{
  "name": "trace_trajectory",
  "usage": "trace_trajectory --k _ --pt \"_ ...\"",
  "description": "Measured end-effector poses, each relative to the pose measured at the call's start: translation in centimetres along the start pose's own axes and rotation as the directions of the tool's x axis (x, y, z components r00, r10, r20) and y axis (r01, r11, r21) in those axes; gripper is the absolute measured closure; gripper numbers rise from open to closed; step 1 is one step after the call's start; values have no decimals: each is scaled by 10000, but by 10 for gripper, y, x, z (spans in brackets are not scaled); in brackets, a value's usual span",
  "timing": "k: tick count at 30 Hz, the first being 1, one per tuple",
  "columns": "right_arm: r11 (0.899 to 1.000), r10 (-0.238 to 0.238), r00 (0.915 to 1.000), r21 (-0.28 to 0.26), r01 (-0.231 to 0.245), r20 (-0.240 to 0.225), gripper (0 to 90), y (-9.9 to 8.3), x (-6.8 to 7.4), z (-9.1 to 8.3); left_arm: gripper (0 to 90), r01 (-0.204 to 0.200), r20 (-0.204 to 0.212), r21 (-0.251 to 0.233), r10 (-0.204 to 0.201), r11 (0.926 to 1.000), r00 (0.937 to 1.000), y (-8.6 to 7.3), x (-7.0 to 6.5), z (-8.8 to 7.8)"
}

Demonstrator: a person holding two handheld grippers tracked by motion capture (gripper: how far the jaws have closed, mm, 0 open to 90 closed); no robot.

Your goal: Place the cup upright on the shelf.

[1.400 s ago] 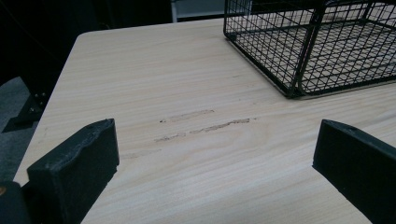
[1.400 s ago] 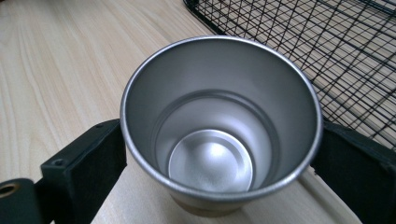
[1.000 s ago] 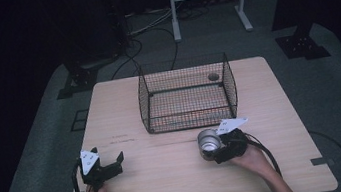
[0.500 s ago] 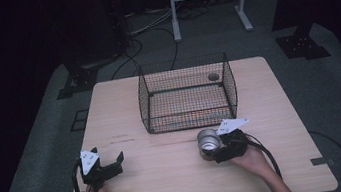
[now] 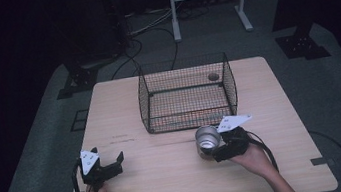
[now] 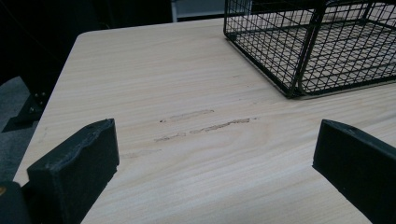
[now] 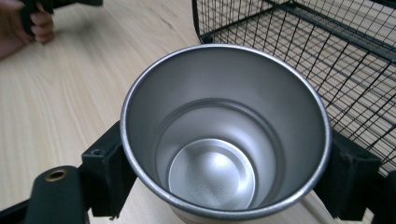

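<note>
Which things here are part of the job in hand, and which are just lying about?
In the job:
- metal cup, upright and empty, clamped in the right gripper
- wire basket, just beyond the cup

Lying about:
- small round thing by the basket's far right corner
- left gripper, open, holding nothing
- white stand on the floor behind

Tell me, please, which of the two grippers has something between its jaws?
The right gripper: its jaws press on the metal cup. The left gripper stands open over bare table.
</note>
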State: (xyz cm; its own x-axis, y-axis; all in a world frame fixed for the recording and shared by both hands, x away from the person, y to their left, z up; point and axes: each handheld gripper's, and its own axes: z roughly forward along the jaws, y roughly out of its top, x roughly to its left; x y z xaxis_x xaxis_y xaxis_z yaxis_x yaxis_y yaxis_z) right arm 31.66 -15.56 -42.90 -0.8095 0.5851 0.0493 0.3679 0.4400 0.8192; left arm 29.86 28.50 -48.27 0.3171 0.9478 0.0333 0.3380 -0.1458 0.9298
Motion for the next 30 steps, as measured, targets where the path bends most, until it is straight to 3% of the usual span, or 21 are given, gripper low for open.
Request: trace_trajectory --k 4,16,30 --pt "9998 195 9996 -104 -197 -204 180 4 -1 -5 0 -1 2 9 1 10000 10000 0 0 0" --pt "9997 -164 9996 -157 161 -218 180 24 -2 -11 0 0 -3 12 0 10000 10000 0 0 0" --pt "9984 -450 9984 -351 437 -356 180 64 -6 -18 0 27 -5 -8 -27 10000 10000 0 0 0"
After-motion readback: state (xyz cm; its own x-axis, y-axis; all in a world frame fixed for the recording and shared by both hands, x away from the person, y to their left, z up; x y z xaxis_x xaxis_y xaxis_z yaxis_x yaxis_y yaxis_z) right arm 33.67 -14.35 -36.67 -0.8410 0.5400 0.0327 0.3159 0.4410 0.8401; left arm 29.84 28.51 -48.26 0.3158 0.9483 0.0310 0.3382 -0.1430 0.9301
